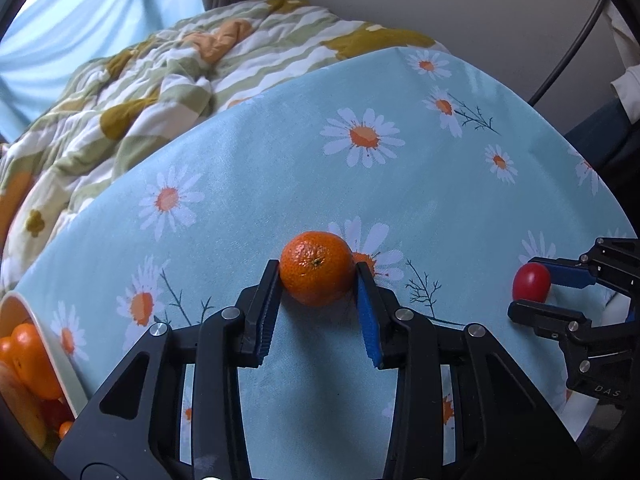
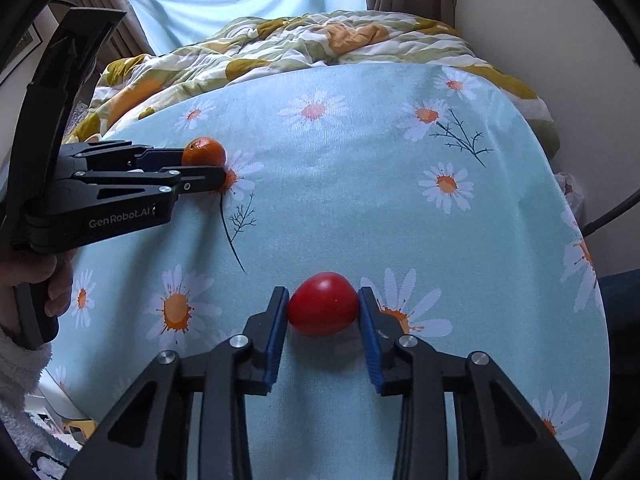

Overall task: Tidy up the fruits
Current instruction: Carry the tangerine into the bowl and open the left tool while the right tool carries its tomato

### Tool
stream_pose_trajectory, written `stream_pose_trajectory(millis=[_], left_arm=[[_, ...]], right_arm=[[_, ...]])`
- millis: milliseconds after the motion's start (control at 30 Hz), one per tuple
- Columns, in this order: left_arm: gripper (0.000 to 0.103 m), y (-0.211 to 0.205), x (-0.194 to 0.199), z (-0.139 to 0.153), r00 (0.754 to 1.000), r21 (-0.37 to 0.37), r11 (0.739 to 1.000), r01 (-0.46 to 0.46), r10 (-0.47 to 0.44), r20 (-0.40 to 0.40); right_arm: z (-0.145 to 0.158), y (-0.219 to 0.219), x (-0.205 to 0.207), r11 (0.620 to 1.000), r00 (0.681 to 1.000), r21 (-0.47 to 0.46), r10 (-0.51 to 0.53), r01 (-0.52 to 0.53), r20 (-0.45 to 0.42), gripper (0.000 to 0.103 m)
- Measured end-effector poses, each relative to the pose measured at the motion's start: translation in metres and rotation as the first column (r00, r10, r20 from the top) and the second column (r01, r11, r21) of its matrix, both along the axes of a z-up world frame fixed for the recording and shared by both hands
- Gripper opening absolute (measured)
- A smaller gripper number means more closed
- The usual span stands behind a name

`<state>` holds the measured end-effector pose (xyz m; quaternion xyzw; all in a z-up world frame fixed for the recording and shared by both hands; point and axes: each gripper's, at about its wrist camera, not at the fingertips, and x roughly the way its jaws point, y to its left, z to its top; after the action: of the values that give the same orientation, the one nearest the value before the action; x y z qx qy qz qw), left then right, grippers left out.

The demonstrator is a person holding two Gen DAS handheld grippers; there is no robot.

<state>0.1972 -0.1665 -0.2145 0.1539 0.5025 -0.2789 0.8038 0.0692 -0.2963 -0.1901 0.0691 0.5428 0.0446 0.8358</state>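
An orange mandarin (image 1: 316,272) rests on the daisy-print tablecloth (image 1: 260,168), and my left gripper (image 1: 317,266) is shut on it, a blue pad pressed to each side. The right wrist view shows the same mandarin (image 2: 202,151) at the left, in the left gripper (image 2: 208,168). A red tomato (image 2: 323,305) lies on the cloth with my right gripper (image 2: 324,293) shut on it. In the left wrist view this tomato (image 1: 531,282) sits at the right edge between the right gripper (image 1: 524,286) fingers.
A pale bowl (image 1: 48,344) holding several oranges and small red fruit stands at the lower left. A flowered quilt (image 1: 160,80) lies beyond the table's far edge. A person's hand (image 2: 56,280) holds the left gripper's handle. A black cable (image 1: 568,52) hangs at the right.
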Motion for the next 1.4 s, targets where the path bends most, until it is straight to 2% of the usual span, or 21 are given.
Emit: stream_pose_trajectory(millis=[267, 633, 1000, 1400], left_arm=[[0.042, 0.016, -0.012, 0.020, 0.999, -0.022, 0.999, -0.049, 0.049, 0.019], [0.042, 0.063, -0.034, 0.078, 0.982, -0.085, 0.981, -0.174, 0.180, 0.064], [0.042, 0.145, -0.057, 0.127, 0.934, -0.133, 0.936, -0.326, 0.341, 0.109], [0.042, 0.243, -0.072, 0.136, 0.878, -0.143, 0.883, -0.447, 0.464, 0.118]], right_arm=[[0.011, 0.006, -0.001, 1.000, 0.999, 0.017, 0.025, -0.026, 0.023, 0.032], [0.051, 0.036, 0.004, 0.989, 0.985, 0.001, 0.148, -0.148, 0.090, 0.032], [0.093, 0.099, 0.018, 0.952, 0.941, 0.009, 0.302, -0.307, 0.152, 0.032], [0.109, 0.189, 0.037, 0.903, 0.891, 0.027, 0.418, -0.429, 0.177, 0.032]])
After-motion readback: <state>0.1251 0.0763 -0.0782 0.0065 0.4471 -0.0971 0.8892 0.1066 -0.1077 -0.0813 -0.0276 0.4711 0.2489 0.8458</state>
